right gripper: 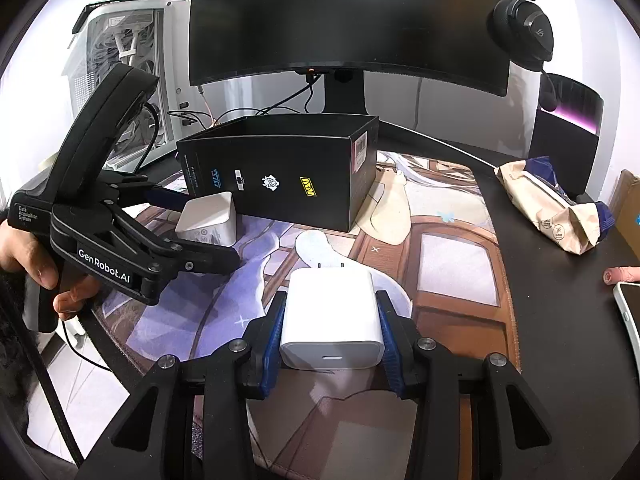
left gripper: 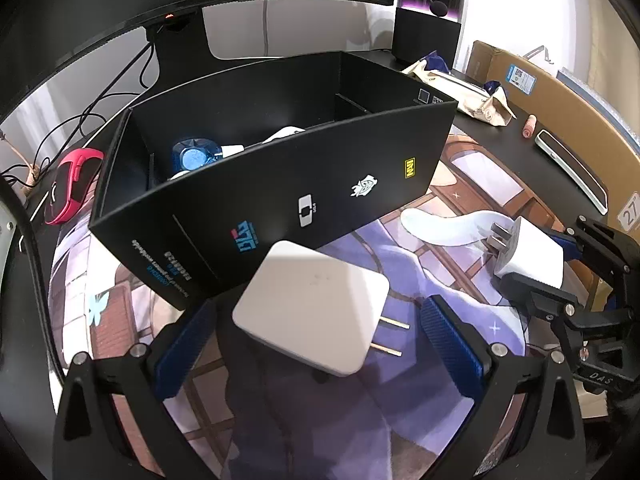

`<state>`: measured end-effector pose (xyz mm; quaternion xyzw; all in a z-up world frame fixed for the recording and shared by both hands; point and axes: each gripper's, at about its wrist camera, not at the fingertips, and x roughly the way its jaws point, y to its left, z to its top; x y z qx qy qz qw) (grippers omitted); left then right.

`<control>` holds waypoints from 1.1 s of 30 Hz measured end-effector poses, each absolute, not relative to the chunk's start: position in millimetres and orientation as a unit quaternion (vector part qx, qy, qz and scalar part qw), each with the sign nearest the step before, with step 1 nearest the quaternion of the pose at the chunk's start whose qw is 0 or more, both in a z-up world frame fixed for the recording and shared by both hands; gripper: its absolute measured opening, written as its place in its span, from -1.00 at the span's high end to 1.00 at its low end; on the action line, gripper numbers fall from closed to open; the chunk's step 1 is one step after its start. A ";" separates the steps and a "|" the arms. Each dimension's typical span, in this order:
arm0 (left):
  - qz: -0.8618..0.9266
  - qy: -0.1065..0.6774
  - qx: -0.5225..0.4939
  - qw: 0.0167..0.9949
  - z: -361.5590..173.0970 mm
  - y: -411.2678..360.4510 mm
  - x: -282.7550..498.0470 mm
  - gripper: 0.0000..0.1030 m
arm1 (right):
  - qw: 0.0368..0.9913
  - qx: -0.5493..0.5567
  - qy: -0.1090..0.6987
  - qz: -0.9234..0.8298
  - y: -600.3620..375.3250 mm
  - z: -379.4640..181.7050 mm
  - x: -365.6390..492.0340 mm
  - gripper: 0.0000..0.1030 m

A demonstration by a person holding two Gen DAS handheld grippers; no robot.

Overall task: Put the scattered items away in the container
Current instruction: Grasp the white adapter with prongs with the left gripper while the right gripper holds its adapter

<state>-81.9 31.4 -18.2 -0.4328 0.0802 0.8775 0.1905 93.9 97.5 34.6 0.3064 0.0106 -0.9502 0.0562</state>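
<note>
A black open box (left gripper: 280,184) stands on the printed desk mat; it also shows in the right wrist view (right gripper: 288,168). Inside it lie a blue object (left gripper: 194,156) and white items. A flat white charger (left gripper: 312,308) with two prongs lies on the mat between the fingers of my open left gripper (left gripper: 320,344), not touched by the pads. In the right wrist view this charger (right gripper: 210,218) sits by the box, next to the left gripper (right gripper: 208,236). My right gripper (right gripper: 330,332) is shut on a white USB charger cube (right gripper: 332,316), which also shows in the left wrist view (left gripper: 528,252).
A red mouse (left gripper: 70,184) lies left of the box. A monitor (right gripper: 348,20) stands behind it, with cables and a headset (right gripper: 524,28). A paper bag (right gripper: 552,208), a phone (right gripper: 632,316), a small pink item (right gripper: 620,274) and a cardboard box (left gripper: 552,96) are at right.
</note>
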 end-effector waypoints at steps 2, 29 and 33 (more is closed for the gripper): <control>0.877 0.080 -0.432 0.192 -18.0 31.9 -82.1 -0.98 | 0.056 0.306 0.010 -0.950 97.1 34.4 93.9 0.20; 0.889 0.087 -0.397 0.213 -6.0 20.7 -55.7 -0.43 | 0.060 0.311 0.010 -0.948 92.7 35.8 93.0 0.20; 0.893 0.080 -0.390 0.210 -1.2 15.1 -53.6 -0.43 | 0.061 0.311 0.012 -0.948 89.7 37.3 92.2 0.20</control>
